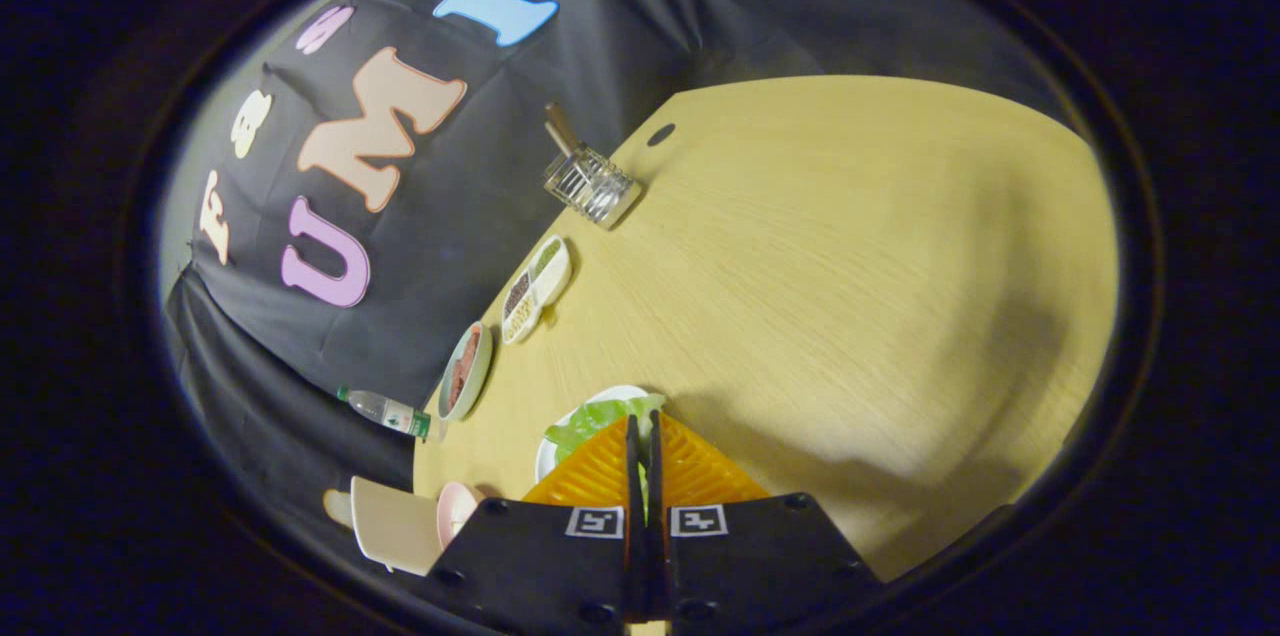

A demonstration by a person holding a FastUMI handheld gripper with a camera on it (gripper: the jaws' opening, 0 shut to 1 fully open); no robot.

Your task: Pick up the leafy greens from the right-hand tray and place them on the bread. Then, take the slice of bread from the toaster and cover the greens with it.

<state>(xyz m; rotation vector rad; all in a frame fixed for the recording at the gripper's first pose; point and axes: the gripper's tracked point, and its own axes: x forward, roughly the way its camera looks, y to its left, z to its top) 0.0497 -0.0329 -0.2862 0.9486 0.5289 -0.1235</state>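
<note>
Left to right: your water bottle lies by the booth wall, then the leafy greens over a white plate, and your gripper fingers are clamped on them, nearly together.

A light wood-grain table occupies most of the booth, its top bare over a wide area and carrying a small dark round hole near the far edge. Black cloth wall hangs behind it, creased in folds. Soft shadow falls across the table's near portion.
</note>
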